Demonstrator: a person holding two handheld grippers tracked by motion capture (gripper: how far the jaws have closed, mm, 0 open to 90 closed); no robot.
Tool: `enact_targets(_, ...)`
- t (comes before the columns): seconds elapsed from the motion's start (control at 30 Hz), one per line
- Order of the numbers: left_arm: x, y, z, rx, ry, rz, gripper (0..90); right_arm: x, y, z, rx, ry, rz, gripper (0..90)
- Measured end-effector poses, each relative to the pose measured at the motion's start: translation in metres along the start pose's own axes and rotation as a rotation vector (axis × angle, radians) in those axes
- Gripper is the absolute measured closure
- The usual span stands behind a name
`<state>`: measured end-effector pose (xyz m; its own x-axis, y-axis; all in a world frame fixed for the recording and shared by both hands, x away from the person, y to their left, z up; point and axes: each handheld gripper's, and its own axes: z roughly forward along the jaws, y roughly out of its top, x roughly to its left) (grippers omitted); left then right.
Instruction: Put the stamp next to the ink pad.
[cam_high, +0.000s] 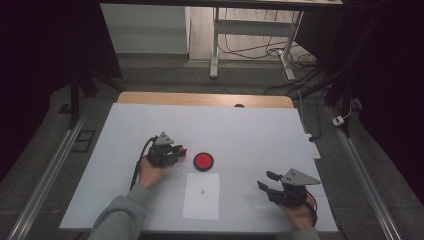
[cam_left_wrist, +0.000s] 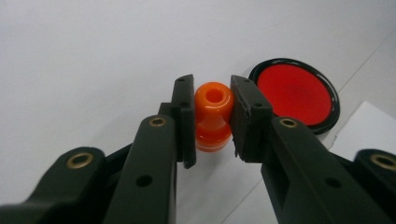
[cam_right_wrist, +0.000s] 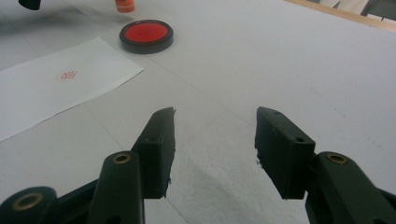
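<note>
orange plastic stamp (cam_left_wrist: 213, 116), small and knob-shaped, sits clamped between the black jaws of the left gripper (cam_left_wrist: 212, 119). it looks hard, smooth and glossy, so prob light and stiff but a bit slippery; no sign it's fragile. the pads (cam_left_wrist: 187, 119) press its rounded upper part, just above a wider collar, which seems a fair spot since the collar should stop it sliding through. its long axis runs roughly upright w/ a slight tilt, hollow top end toward the camera, wider base pointing down at the white table (cam_high: 250, 130). whether the base touches the table can't be told.

in the high view the left gripper (cam_high: 181, 151) and stamp (cam_high: 182, 150) sit just left of a round red ink pad (cam_high: 203, 161) in a black rim, near but apart. a white paper sheet (cam_high: 201, 196) w/ a small red mark lies just nearer the person. the right gripper (cam_high: 267, 181) rests well apart at the right, jaws spread w/ nothing between them.
</note>
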<state>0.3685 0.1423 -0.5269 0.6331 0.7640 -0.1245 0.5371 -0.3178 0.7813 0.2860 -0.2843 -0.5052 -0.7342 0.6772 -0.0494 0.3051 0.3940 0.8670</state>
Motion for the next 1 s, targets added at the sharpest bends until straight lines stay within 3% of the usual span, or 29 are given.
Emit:
enact_targets(0.87,-0.0041,-0.0030,0.0084,0.060,0.007,0.025,71.1,-0.0004,-0.0002,0.0008,0.011,-0.002,-0.004,46.9)
enact_targets(1.0,-0.0047,-0.0028,0.0080,0.059,0.014,0.026,65.3,-0.0005,-0.0001,0.0007,0.013,-0.002,-0.005,46.8)
